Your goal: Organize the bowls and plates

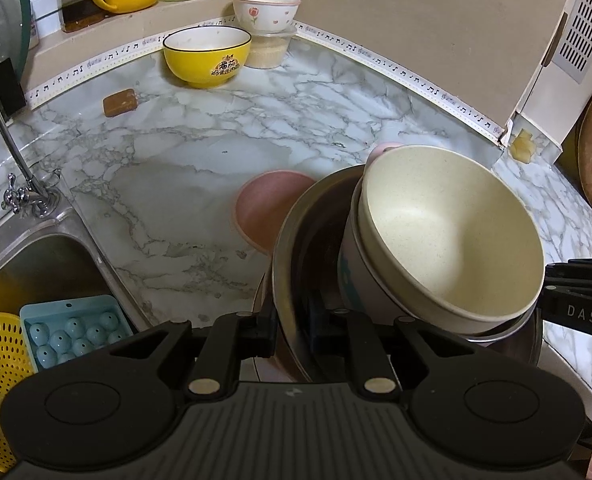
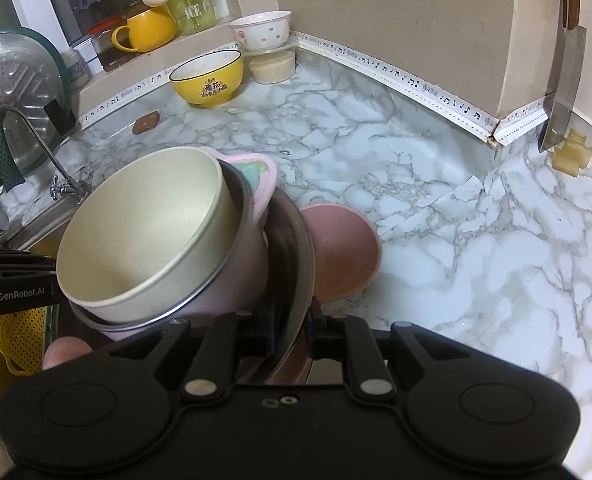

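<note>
Two claws share one load: the left claw (image 1: pixel 292 330) and the right claw (image 2: pixel 290 330) are each clenched on opposite rims of a wide stainless-steel basin (image 1: pixel 292 240), carried above the marble-patterned counter (image 1: pixel 200 148). Nested in it sits a cream speckled bowl (image 1: pixel 452 228) inside a pink bowl (image 2: pixel 232 272). A pink plastic bowl (image 2: pixel 344 252), a yellow ceramic bowl (image 1: pixel 206 58) and a white flowered bowl (image 1: pixel 266 10) remain unstacked, so sorting seems partway.

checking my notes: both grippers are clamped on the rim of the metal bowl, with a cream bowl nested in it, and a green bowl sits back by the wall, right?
Not quite: the bowl by the wall is yellow, not green, as both wrist views show. The rest holds: the left gripper and right gripper are shut on the metal bowl with the cream bowl nested inside.
</note>
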Tool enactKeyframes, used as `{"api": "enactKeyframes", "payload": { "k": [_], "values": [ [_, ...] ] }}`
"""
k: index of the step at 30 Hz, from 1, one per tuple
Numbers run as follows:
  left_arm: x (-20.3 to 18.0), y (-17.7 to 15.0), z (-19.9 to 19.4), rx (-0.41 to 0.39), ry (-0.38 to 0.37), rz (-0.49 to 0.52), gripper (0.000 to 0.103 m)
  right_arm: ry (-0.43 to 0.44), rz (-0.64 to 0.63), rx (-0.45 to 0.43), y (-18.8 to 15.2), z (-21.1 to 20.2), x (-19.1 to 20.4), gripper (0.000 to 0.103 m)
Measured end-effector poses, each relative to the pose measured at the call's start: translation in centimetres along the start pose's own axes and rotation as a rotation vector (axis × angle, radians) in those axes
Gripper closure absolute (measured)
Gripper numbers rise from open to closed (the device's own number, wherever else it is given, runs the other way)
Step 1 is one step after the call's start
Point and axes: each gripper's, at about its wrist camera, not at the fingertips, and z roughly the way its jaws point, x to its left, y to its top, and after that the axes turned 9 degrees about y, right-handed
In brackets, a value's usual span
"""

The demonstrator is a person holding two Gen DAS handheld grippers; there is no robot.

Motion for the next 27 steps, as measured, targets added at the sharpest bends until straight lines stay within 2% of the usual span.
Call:
{"api": "enactKeyframes", "payload": {
  "k": [21, 23, 25, 27],
  "values": [
    [1.2, -0.6, 0.1, 0.016, -0.084, 0.026, 0.089, -0.062, 0.064, 0.02, -0.4, -0.2, 0.8, 0.084],
    [1.0, -0.6, -0.1, -0.003, -0.072, 0.04, 0.088, -0.075, 0.059, 0.014, -0.4, -0.4, 1.0, 0.079],
    [0.7, -0.6, -0.5, -0.032, -0.05, 0.07, 0.087, -0.102, 0.036, 0.004, -0.5, -0.6, 1.3, 0.068],
    [0.7, -0.4, -0.6, -0.038, -0.044, 0.079, 0.08, -0.106, 0.035, -0.002, -0.6, -0.8, 1.2, 0.065]
  ]
}}
